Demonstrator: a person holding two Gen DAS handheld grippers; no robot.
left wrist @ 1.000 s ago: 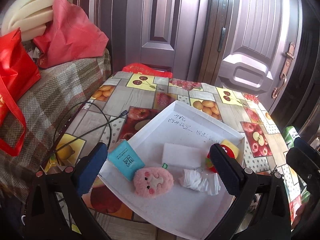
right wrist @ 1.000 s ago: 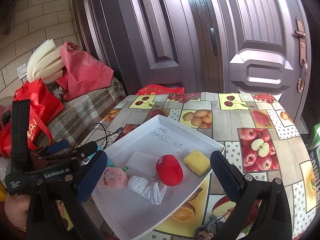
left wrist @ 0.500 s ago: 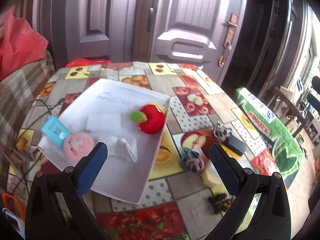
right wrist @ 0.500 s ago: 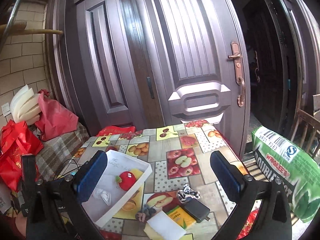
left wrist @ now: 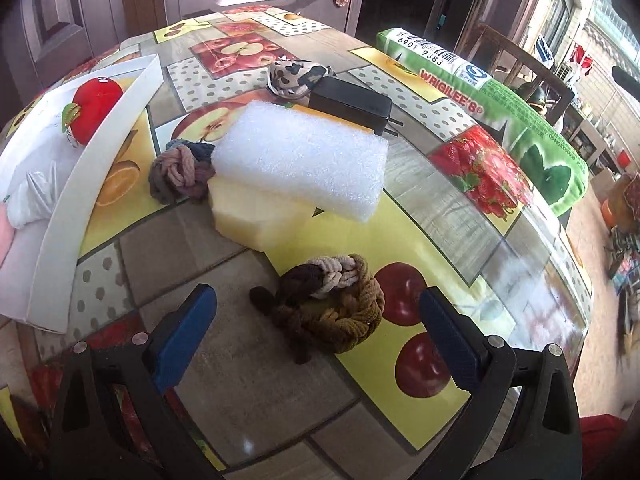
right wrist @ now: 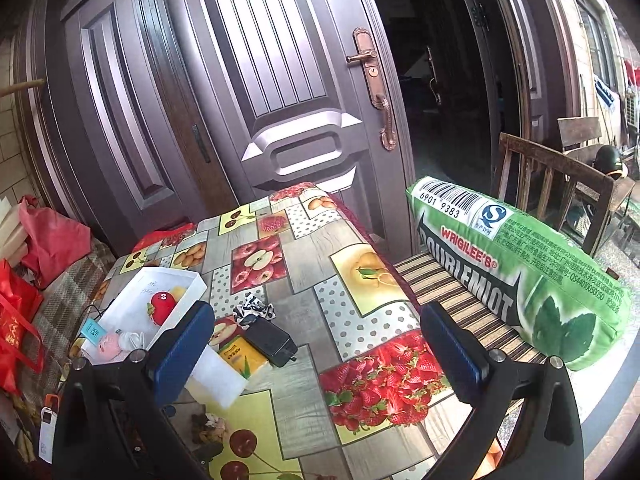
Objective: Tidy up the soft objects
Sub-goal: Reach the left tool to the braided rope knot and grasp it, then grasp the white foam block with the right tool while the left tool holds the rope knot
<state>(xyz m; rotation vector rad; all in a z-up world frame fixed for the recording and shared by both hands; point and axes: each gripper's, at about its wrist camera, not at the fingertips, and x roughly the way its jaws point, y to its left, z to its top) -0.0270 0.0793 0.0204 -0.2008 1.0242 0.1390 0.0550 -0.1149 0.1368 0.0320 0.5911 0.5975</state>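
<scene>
A braided brown, beige and mustard hair tie (left wrist: 328, 304) lies on the fruit-print tablecloth, between the blue pads of my left gripper (left wrist: 316, 322). Those jaws are wide and closing, and the pads stand clear of the tie. Behind it a white foam block (left wrist: 302, 158) rests on a pale yellow sponge (left wrist: 256, 216), with a second braided tie (left wrist: 180, 174) at their left. The white tray (left wrist: 96, 172) on the left holds a red plush apple (left wrist: 94, 102) and a white cloth. My right gripper (right wrist: 316, 344) hangs open over the table with nothing in it.
A black charger (left wrist: 350, 104) and a black-and-white patterned scrunchie (left wrist: 296, 74) lie beyond the foam. A big green pillow (right wrist: 520, 268) rests on a wooden bench at the table's right edge. Dark doors stand behind; red bags (right wrist: 16, 320) sit on a couch at left.
My left gripper swung from the tray to the right and down over the braided hair tie. My right view turned from the tray toward the table's right side and the green pillow.
</scene>
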